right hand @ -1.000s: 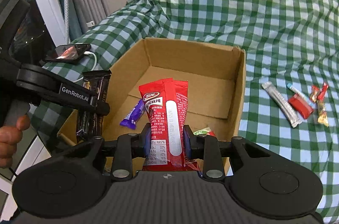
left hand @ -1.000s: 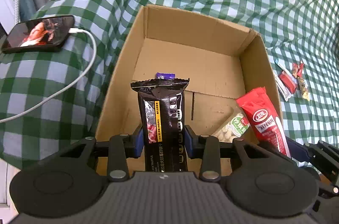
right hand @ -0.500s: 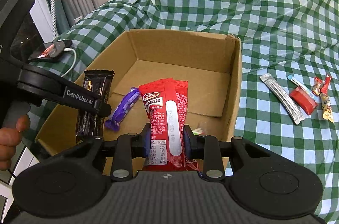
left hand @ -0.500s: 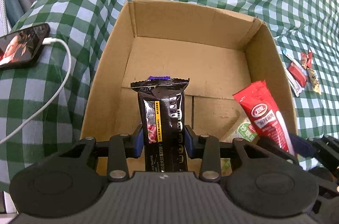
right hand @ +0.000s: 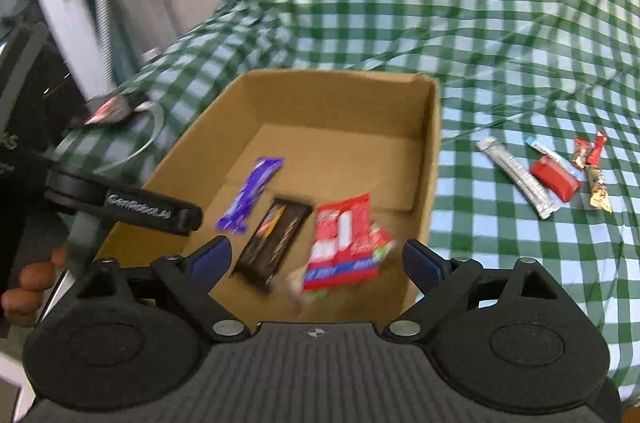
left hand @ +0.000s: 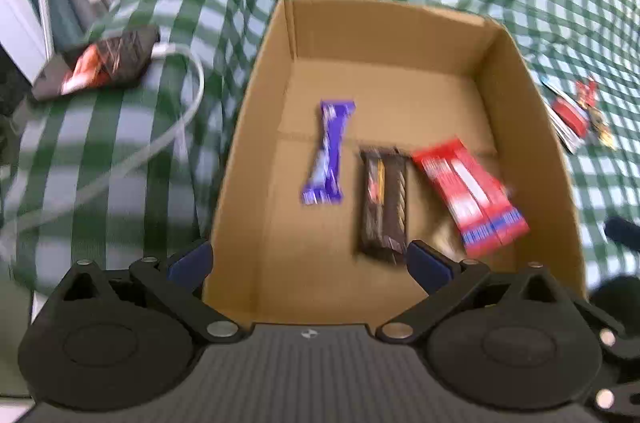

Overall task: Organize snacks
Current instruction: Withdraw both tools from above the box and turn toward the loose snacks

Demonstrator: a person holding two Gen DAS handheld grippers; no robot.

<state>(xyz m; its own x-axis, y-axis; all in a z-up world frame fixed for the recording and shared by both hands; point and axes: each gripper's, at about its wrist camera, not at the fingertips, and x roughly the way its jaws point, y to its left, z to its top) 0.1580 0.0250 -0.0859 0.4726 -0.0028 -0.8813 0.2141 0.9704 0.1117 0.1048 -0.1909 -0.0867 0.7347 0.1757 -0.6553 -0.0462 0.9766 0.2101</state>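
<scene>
Snacks lie in two groups about the cardboard box (left hand: 256,127): inside it we see a purple bar (left hand: 328,155), a black bar (left hand: 384,203) and a red packet (left hand: 468,191), the last resting partly on a pale packet whose detail is too blurred to read. Well outside its right wall, loose snacks (right hand: 548,175) wait on the green checked cloth (right hand: 480,23). We judge the step in hand to be the drop into the box. Both tools have just been opening: the left gripper (left hand: 310,259) and the right gripper (right hand: 316,259) stand spread wide with nothing between the pads. Both tilt down over the near edge of the box. Next, we judge, one gripper must travel right, beyond the box, and close on a remaining snack.
</scene>
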